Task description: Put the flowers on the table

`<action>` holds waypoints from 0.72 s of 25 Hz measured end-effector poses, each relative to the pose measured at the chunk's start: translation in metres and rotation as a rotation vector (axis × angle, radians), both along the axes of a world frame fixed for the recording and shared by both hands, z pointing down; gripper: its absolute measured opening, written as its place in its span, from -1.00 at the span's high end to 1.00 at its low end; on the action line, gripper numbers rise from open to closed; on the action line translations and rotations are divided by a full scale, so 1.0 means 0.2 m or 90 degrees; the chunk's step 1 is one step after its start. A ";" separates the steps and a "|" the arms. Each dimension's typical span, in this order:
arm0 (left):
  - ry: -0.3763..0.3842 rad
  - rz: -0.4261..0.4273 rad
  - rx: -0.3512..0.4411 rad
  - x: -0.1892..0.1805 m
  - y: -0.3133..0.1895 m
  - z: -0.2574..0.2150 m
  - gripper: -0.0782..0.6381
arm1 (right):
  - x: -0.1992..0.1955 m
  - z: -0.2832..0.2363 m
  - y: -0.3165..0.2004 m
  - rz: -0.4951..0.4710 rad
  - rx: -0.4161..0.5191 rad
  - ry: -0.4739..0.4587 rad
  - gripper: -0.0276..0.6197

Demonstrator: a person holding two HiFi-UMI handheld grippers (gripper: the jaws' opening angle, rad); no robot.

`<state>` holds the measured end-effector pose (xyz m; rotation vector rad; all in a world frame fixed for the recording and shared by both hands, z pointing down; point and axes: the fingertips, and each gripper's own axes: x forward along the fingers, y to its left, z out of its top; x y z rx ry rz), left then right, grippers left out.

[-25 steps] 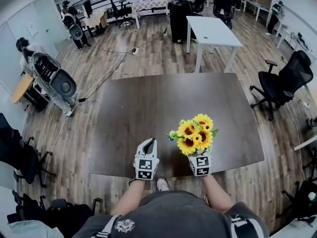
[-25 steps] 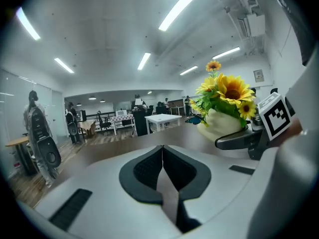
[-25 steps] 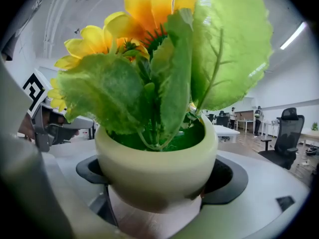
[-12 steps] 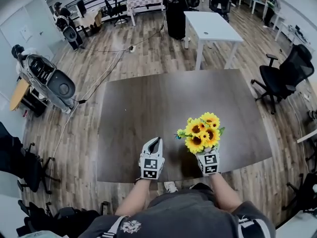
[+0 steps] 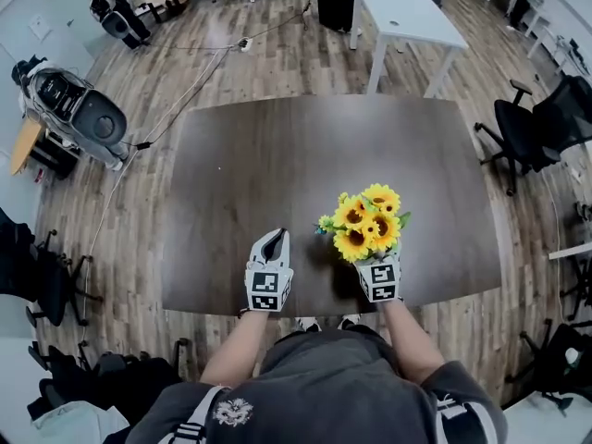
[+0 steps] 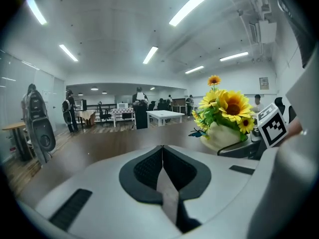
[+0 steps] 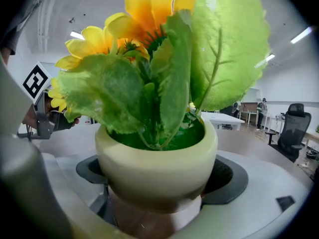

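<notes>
1. Head view: a dark brown table (image 5: 277,155) fills the middle of the picture. Both grippers are over its near edge.
2. The left gripper (image 5: 275,237) is near the middle of that edge and its jaws are pressed together with nothing in them.
3. The right gripper (image 5: 377,274) is beside it, apart from it. A bunch of yellow flowers (image 5: 365,225) covers its jaws from above.
4. The flowers are over the near right part of the table. This view does not show whether the pot touches the top.
5. Beyond the table are a white table (image 5: 407,17) and a black office chair (image 5: 532,132) on a wood floor.
6. Left gripper view: the left gripper (image 6: 162,148) has its two jaws meeting in one seam, with no gap and nothing between them.
7. To the right, the flowers (image 6: 227,103) stand upright in a pale pot (image 6: 219,136), which the right gripper (image 6: 249,148) holds. The dark table top (image 6: 99,143) stretches away ahead.
8. Right gripper view: the right gripper (image 7: 157,195) has its jaws apart and clamped on either side of the cream pot (image 7: 154,168).
9. Yellow flowers (image 7: 149,9) and large green leaves (image 7: 224,49) rise straight out of the pot.
10. The left gripper (image 7: 42,113) shows at the left edge, and the office chair (image 7: 294,128) at the far right.
</notes>
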<state>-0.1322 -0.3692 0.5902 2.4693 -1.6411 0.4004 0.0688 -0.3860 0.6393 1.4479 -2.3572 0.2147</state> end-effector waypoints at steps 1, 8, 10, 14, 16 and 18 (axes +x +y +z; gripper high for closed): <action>0.003 -0.006 -0.008 0.01 -0.01 0.02 0.76 | 0.01 0.03 -0.01 -0.004 -0.006 0.002 -0.83; 0.016 -0.031 -0.051 0.01 0.01 0.18 0.76 | 0.01 0.23 -0.02 -0.019 -0.054 0.013 -0.83; 0.015 -0.034 -0.061 0.02 0.02 0.21 0.76 | 0.01 0.28 -0.04 -0.028 -0.065 0.016 -0.83; 0.004 -0.039 -0.071 0.06 0.01 0.25 0.76 | 0.03 0.38 -0.06 -0.041 -0.101 0.021 -0.83; -0.003 -0.040 -0.071 0.06 0.01 0.27 0.76 | 0.03 0.41 -0.07 -0.045 -0.113 0.021 -0.83; -0.006 -0.041 -0.073 0.06 0.01 0.28 0.76 | 0.03 0.42 -0.08 -0.045 -0.123 0.022 -0.83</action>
